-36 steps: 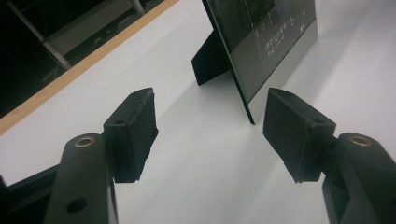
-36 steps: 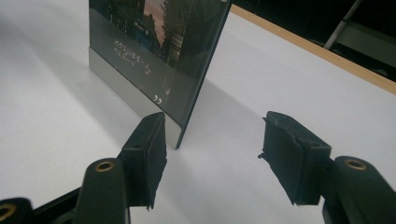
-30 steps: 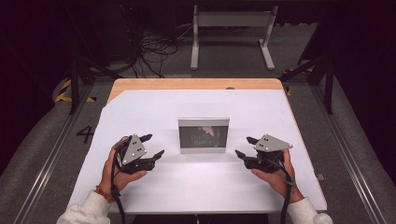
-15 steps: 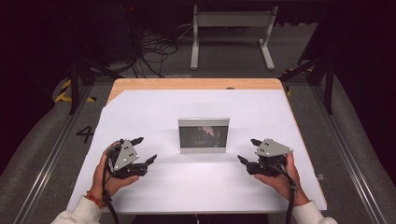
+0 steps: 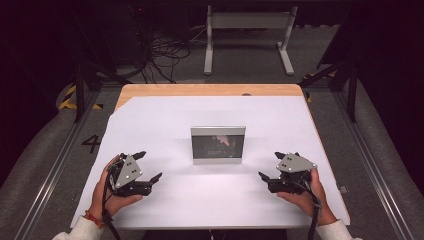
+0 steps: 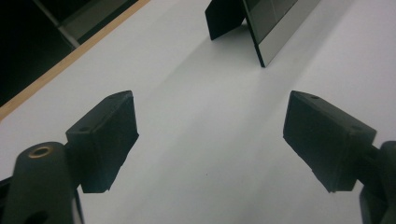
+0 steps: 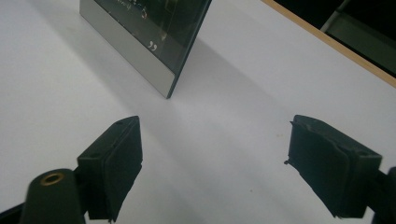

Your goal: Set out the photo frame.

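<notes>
White table (image 5: 165, 120) with a frame (image 5: 218, 145) propped upright mid-sheet. Both grippers, left (image 5: 145, 170) and right (image 5: 270, 170), flank it, jaws just spread wide and empty, probably lining up a 2-sided grab

A dim lab: white-covered table (image 5: 165, 115), floor cables (image 5: 160, 52), metal stand (image 5: 247, 22), taped floor markings (image 5: 67, 97).

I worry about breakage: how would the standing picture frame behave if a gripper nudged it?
The picture frame stands on a thin rear prop, so it probably tips easily. Its glossy, reflective front looks like glass: likely rigid, slippery and fragile.
</notes>
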{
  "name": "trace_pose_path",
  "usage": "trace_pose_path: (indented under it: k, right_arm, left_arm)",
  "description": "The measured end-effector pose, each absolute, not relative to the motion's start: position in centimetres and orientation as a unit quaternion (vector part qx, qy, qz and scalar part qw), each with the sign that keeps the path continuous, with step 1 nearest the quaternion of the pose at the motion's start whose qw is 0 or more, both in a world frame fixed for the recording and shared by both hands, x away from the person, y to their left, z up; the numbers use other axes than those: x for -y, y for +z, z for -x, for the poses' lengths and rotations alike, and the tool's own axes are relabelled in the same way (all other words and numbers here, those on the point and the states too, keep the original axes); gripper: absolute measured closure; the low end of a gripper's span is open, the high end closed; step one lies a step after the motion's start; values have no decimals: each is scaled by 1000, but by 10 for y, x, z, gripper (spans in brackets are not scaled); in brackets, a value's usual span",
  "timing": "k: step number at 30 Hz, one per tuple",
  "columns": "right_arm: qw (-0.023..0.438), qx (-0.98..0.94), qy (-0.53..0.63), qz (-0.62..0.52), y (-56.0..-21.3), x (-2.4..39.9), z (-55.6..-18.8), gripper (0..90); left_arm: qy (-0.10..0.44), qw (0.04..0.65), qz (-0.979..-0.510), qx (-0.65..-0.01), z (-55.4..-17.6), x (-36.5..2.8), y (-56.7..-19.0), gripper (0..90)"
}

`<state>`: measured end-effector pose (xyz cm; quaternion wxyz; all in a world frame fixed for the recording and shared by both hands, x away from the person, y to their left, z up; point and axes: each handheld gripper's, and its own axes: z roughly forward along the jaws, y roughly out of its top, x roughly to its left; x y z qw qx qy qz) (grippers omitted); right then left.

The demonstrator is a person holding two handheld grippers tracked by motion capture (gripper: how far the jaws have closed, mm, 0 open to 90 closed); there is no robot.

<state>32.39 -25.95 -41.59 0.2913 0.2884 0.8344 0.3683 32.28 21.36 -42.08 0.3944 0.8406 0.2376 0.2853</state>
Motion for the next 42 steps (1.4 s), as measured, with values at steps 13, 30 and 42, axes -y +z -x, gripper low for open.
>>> trace_pose_path:
  k: [13, 30, 42]
  right_arm:
    - [293, -825, 386, -292, -422, 276, -313, 100]
    - [306, -811, 380, -324, -439, 297, -303, 94]
    - [307, -801, 383, -343, -452, 304, -298, 93]
  left_arm:
    - [283, 390, -837, -259, -314, -233, -432, 103]
    - [274, 406, -824, -284, -303, -255, -446, 74]
    - [245, 412, -818, -319, -297, -270, -460, 59]
